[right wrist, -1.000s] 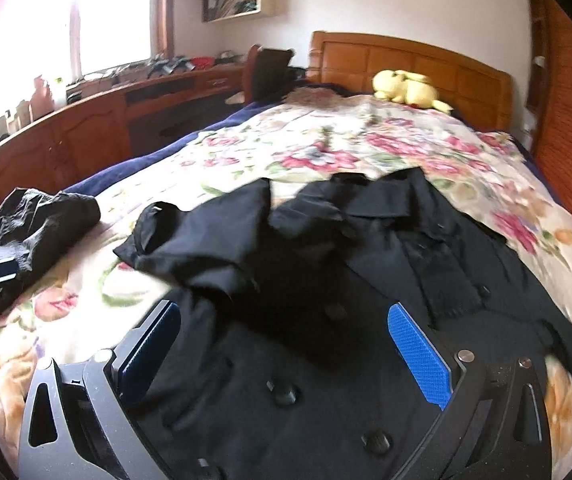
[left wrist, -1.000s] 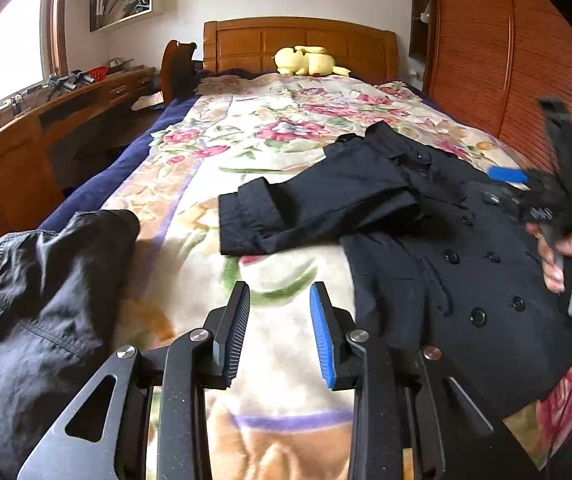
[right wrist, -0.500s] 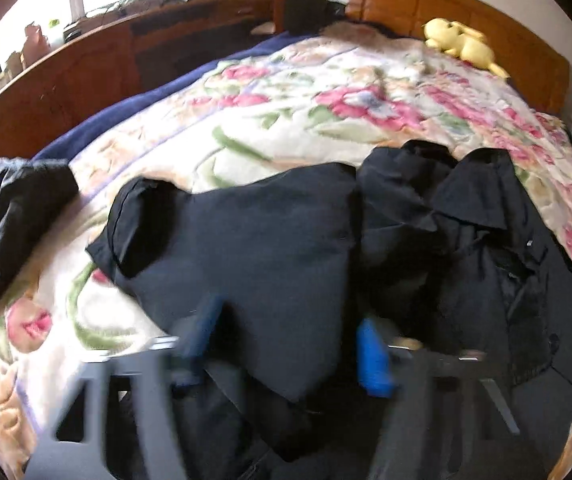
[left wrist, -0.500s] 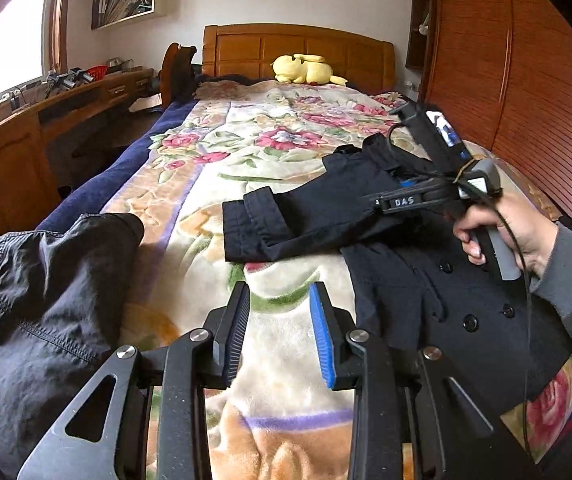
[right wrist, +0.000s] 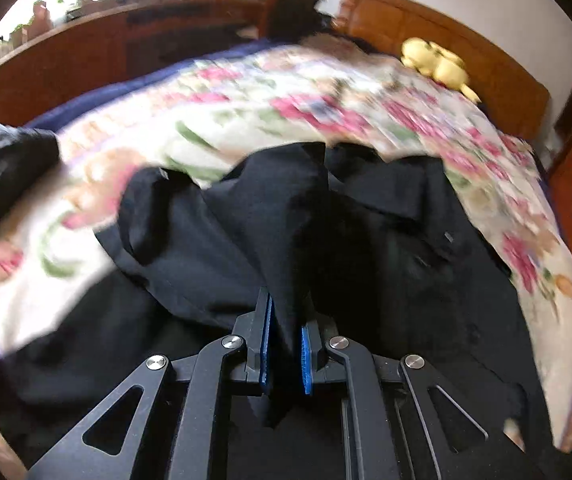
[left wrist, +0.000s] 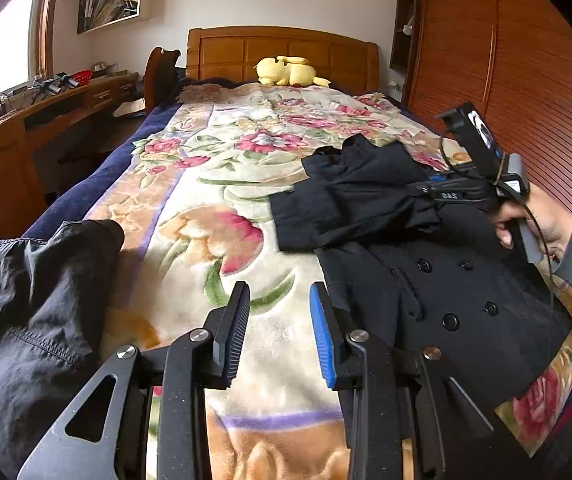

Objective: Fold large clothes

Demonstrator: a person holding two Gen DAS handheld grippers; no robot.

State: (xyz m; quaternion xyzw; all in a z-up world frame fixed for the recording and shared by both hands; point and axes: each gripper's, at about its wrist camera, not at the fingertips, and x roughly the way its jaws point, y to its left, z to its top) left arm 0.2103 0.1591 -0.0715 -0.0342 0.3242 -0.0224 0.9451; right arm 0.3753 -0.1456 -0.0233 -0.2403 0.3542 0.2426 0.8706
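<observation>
Here the right hand-held gripper [right wrist: 285,344] is pinching the limp, heavy coat [right wrist: 366,248] sleeve at 12 o'clock, while the left hand-held gripper [left wrist: 280,334] is hovering spread.

The left tool [left wrist: 280,330] hovers above the floral blanket [left wrist: 222,184] on the bed, its pads apart with nothing between them. The black coat [left wrist: 446,292] lies at right, buttons facing up, its sleeve [left wrist: 346,204] folded across. The right tool [left wrist: 438,192], hand-held, sits on the sleeve. A dark garment [left wrist: 34,304] lies at left.
</observation>
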